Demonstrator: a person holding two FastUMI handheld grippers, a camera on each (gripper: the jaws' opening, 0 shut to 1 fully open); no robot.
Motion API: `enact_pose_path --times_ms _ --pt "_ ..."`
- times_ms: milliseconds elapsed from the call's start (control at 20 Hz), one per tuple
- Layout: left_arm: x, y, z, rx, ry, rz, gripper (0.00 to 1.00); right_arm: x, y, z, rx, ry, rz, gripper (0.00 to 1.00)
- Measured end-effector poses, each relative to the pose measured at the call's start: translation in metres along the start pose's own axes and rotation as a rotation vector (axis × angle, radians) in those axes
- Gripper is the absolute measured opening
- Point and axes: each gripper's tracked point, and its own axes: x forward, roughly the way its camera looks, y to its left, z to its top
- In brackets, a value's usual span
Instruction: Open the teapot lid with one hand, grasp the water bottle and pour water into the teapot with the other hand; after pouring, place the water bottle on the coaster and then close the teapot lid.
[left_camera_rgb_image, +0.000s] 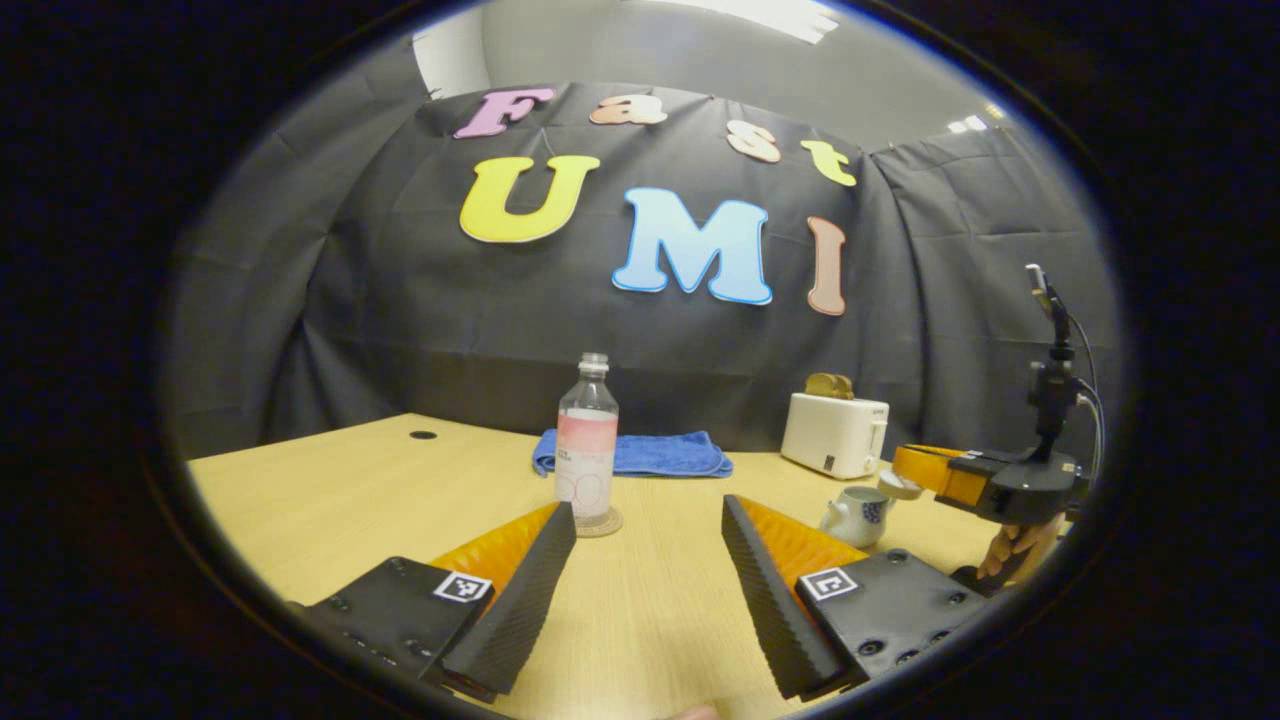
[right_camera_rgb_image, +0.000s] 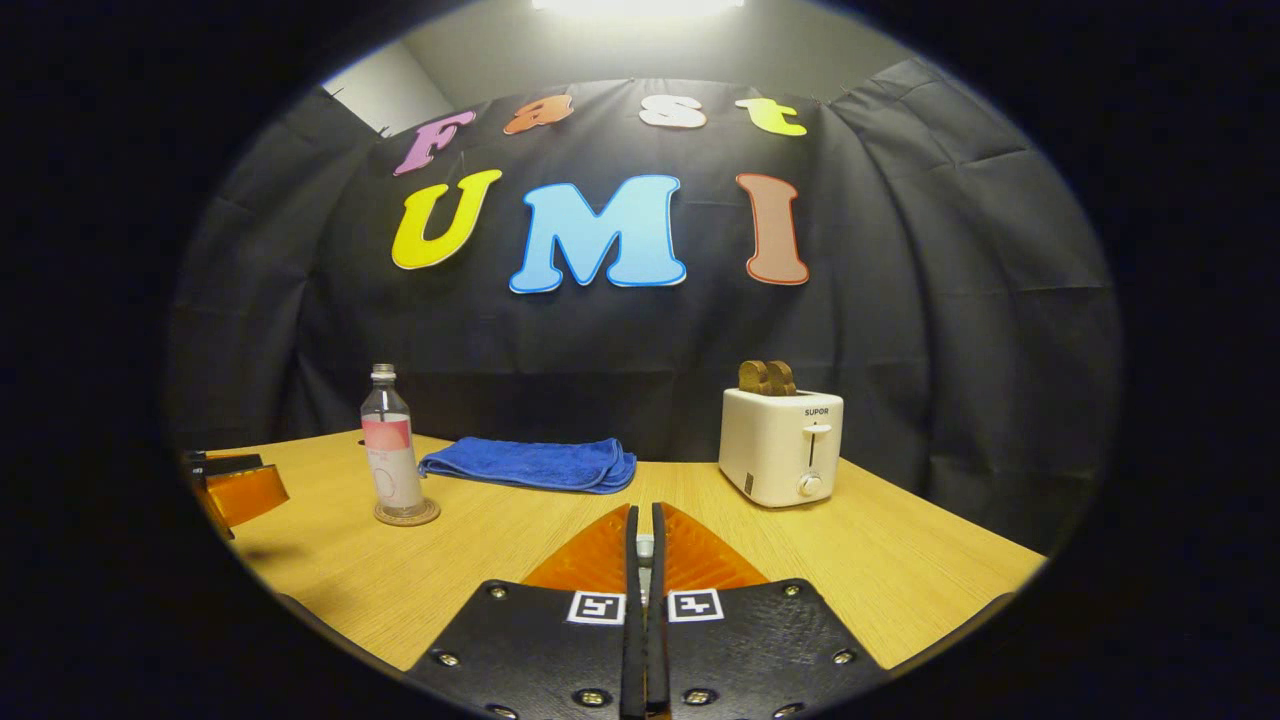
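Our left gripper hung jaws apart, short of the bottle on its coaster; right of the bottle, our right gripper clamped the lid above the teapot.

Bottle stands on coaster, on table. Towel lies just behind bottle. Toaster sits right of towel, w/ 2 bread slices in it. Teapot sits in front of toaster.

Clear plastic bottle; wood-grain table, matt; soft blue cloth towel.
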Motion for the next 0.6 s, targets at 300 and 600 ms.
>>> enact_pose_path --times_ms 300,600 --pt "-0.004 -0.002 0.000 0.009 0.004 -0.008 1.00 0.028 0.005 -0.011 -0.023 0.023 -0.008 0.01" --pt "-0.005 -0.010 0.005 0.030 -0.012 -0.021 1.00 0.037 0.004 -0.020 -0.016 0.052 -0.018 0.01"
